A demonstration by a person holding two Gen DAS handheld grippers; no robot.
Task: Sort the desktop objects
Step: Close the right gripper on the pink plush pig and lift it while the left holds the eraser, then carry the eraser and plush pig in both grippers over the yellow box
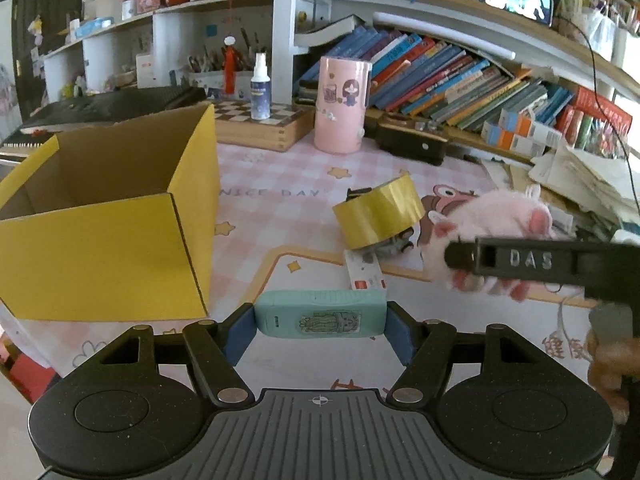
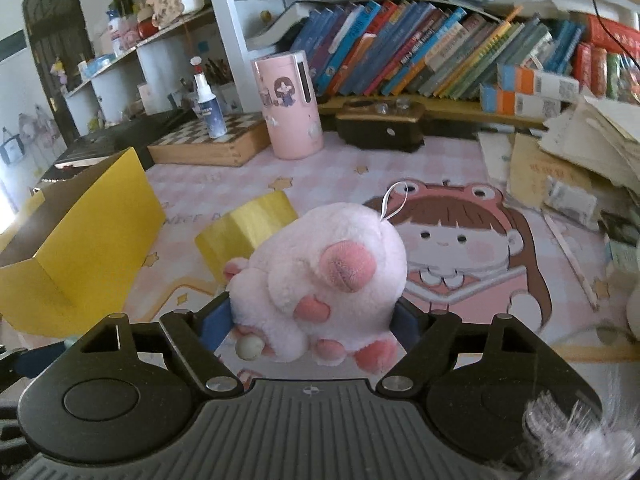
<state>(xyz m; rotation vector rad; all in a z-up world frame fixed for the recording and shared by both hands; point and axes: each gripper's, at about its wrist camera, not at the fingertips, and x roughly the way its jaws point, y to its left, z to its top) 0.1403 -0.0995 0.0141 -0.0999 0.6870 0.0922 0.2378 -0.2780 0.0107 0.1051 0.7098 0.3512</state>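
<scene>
A: Blue pads of the left gripper [image 1: 320, 330] pinch a teal device [image 1: 320, 314] end to end, lifted off the pink checked mat [image 1: 280, 184]; grip sits at the very ends — a small twist could drop it.

B: Noted; right gripper [image 2: 312, 320] has the pink plush toy [image 2: 320, 276] between its jaws, the sides bulging past the pads; whether they squeeze it firmly I cannot tell; soft stuffing may creep out of a loose hold.

A: Just beyond, the gold tape roll [image 1: 378, 212] lies tilted on small clutter and a white card [image 1: 366, 274], close beside the plush; a careless sweep of the right tool could knock it over.

B: Yellow cardboard box [image 1: 120, 216] stands open at the left, near the teal device — the likely bin, I judge; its near wall is tall, so a low carry would strike the rim.

A: Farther back: pink canister [image 1: 342, 106], spray bottle [image 1: 260, 88] on a chessboard box [image 1: 256, 128], then shelved books [image 1: 440, 76]; all well apart from both tools.
</scene>
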